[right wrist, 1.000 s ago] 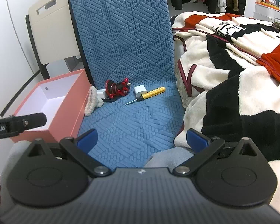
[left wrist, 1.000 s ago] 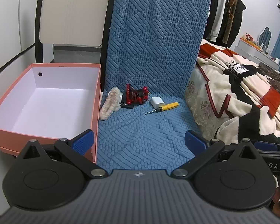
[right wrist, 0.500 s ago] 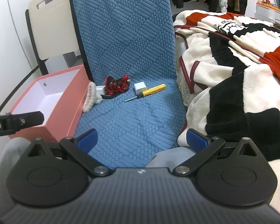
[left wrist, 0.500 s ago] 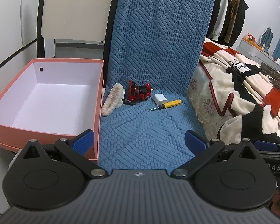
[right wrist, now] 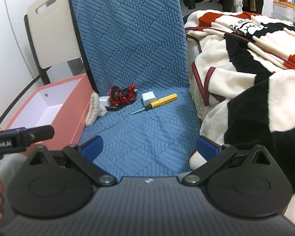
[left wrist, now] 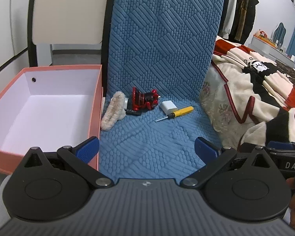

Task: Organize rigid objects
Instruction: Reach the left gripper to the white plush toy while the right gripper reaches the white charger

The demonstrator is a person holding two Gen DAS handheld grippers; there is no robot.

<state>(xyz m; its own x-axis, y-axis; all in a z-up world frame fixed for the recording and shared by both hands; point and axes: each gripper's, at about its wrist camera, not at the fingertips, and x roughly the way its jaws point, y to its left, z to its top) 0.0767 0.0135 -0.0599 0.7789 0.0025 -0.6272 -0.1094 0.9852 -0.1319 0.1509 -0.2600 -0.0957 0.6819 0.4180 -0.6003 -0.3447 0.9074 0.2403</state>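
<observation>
Blue quilted chair seat [left wrist: 147,137] carries screwdriver [left wrist: 176,113], white charger [left wrist: 168,106], red toy [left wrist: 142,101] and fluffy brush [left wrist: 113,113]; pink box [left wrist: 94,108] just beside. Left gripper [left wrist: 146,147] and right gripper [right wrist: 149,146] both wide apart, holding nothing.

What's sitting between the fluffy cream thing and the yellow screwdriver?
In both views: the red and black toy, then the white charger block beside the yellow screwdriver. The fluffy cream thing borders the toy.

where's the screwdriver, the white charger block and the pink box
screwdriver [left wrist: 182,111], left wrist view, on its yellow handle
white charger block [left wrist: 168,106], left wrist view, on its top face
pink box [left wrist: 95,106], left wrist view, on its right wall
</observation>
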